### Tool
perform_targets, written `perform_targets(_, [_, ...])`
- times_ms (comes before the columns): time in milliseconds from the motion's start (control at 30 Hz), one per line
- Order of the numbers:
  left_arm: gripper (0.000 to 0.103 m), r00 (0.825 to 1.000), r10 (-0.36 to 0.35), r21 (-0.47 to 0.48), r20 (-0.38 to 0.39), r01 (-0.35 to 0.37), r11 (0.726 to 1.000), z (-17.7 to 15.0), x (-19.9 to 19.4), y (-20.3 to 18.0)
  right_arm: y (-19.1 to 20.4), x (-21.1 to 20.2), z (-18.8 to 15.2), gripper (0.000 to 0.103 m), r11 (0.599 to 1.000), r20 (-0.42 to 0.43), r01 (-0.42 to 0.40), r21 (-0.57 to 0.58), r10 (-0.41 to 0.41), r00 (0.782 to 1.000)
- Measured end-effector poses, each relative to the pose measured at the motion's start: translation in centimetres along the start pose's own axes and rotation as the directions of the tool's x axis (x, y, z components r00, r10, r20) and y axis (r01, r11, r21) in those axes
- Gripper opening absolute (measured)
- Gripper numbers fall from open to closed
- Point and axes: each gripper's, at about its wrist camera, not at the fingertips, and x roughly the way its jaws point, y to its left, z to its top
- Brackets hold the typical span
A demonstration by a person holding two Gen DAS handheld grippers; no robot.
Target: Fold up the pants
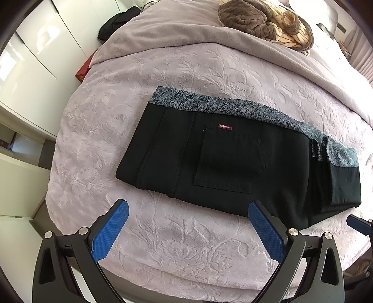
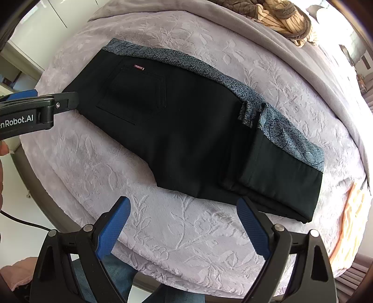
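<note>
Hovering over half-folded pants
Black pants (image 1: 223, 163) lie flat mid-bed (image 1: 186, 244), at twelve o'clock of the left claw (image 1: 188, 209) and right claw (image 2: 183, 206), both wide open, empty; next likely another fold

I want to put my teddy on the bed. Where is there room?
Bare bedspread lies between the folded pants and the near edge, and between the pants and the grey blanket. The far end is crowded by a brown throw.
</note>
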Motion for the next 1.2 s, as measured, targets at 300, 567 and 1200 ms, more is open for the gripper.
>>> perform_targets(300, [0.103,1.000,-0.001,0.006,-0.002,0.001,1.000,0.1,0.1,-0.5,-0.3,0.2,-0.1,0.094,1.000,-0.003,-0.013,0.016,0.013,1.000])
perform_targets(567, [0.103,0.999,-0.044,-0.022,-0.025,0.043,0.999,0.2,1.0,-0.3,-0.7,0.3,-0.1,0.094,1.000,-0.006,-0.013,0.027,0.013,1.000])
perform_targets(1200, [0.103,0.925,-0.372,-0.356,0.075,0.373,0.857,-1.0,8.5,9.0,-8.2,6.5,2.3,0.095,0.931,0.132,-0.245,0.271,0.216,0.967])
